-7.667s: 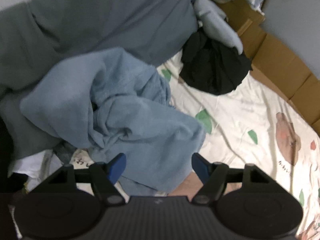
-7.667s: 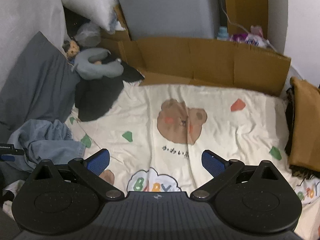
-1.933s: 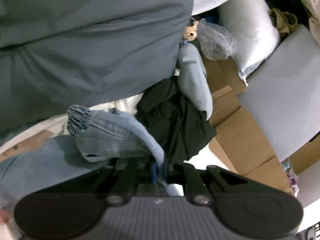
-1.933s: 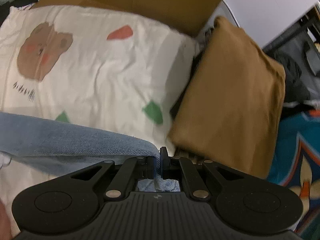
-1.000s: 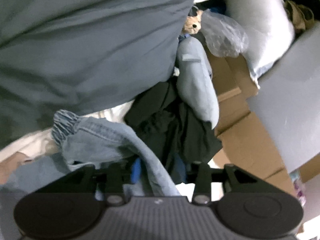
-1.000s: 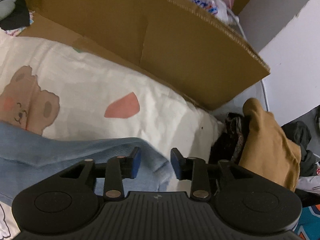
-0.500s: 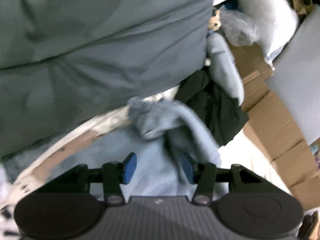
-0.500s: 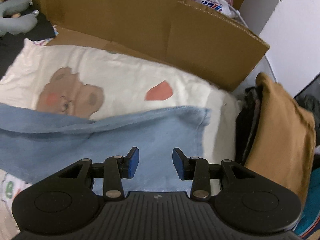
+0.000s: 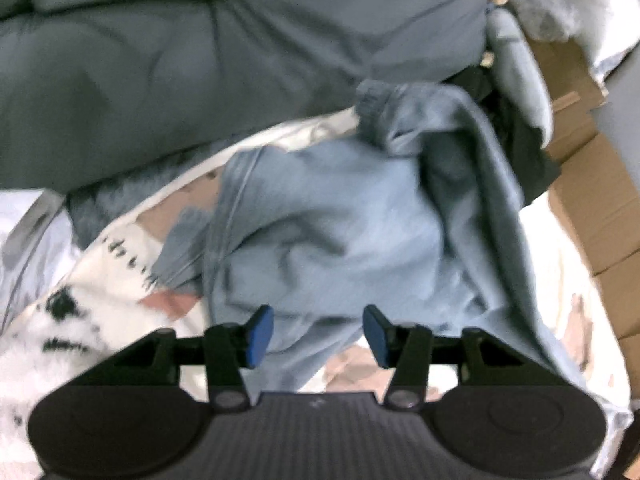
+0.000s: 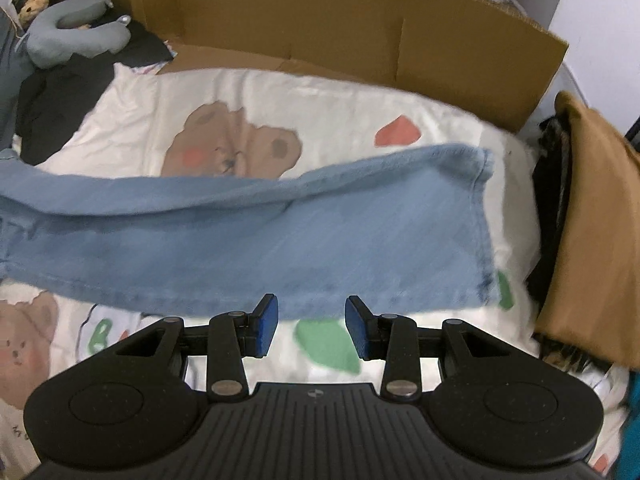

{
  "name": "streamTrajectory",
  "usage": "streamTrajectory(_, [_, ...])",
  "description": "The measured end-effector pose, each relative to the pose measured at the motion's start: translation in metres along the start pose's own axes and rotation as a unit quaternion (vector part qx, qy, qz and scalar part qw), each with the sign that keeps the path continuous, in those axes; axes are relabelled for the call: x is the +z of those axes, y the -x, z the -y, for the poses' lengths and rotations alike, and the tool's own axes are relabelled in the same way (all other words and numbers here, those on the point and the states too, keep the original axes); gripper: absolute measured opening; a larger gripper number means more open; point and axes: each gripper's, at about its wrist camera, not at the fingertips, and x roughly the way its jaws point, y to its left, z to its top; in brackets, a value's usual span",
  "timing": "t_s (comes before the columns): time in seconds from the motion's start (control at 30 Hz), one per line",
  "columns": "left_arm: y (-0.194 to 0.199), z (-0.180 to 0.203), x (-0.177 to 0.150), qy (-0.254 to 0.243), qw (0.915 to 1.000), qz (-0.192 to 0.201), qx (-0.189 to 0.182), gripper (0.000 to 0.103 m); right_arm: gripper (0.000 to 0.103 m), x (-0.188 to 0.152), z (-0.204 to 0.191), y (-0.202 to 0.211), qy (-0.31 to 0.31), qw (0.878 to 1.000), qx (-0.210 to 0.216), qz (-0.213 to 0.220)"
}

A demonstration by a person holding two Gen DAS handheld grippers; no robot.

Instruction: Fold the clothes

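Light blue jeans [image 10: 280,236] lie across the bear-print sheet [image 10: 320,112]: one leg stretched flat, hem at right; the waist end [image 9: 340,216] lies rumpled.

Bear-print bedsheet [image 10: 340,108]; blue jeans [image 10: 280,240] spread flat across it.

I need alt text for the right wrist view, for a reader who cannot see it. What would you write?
A blue denim trouser leg lies spread flat across a cream bedsheet printed with bears, just ahead of the right tool, whose blue pads stand apart and empty. A cardboard wall stands behind; a brown folded garment lies at right.
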Motion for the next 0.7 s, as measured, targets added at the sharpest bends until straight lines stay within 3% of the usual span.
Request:
streamTrajectory(0.2, [-0.032, -0.021, -0.020, 0.014, 0.9990, -0.035, 0.025, 0.053, 0.044, -0.028, -0.025, -0.003, 0.020, 0.999, 0.027, -0.024])
streamTrajectory(0.27, [-0.040, -0.026, -0.024, 0.011, 0.9982, -0.049, 0.033, 0.059, 0.044, -0.036, -0.030, -0.004, 0.017, 0.999, 0.034, -0.032])
streamTrajectory(0.33, [-0.049, -0.028, -0.026, 0.008, 0.9972, -0.061, 0.044, 0.059, 0.044, -0.042, -0.036, -0.006, 0.014, 0.998, 0.040, -0.040])
streamTrajectory(0.57, [-0.064, -0.031, -0.043, 0.027, 0.9965, -0.079, 0.005, 0.066, 0.044, -0.063, -0.065, -0.013, 0.002, 0.997, 0.059, -0.047])
streamTrajectory(0.7, [-0.062, -0.030, -0.058, 0.024, 0.9971, -0.063, -0.036, 0.074, 0.044, -0.073, -0.084, -0.015, -0.017, 0.997, 0.071, -0.041])
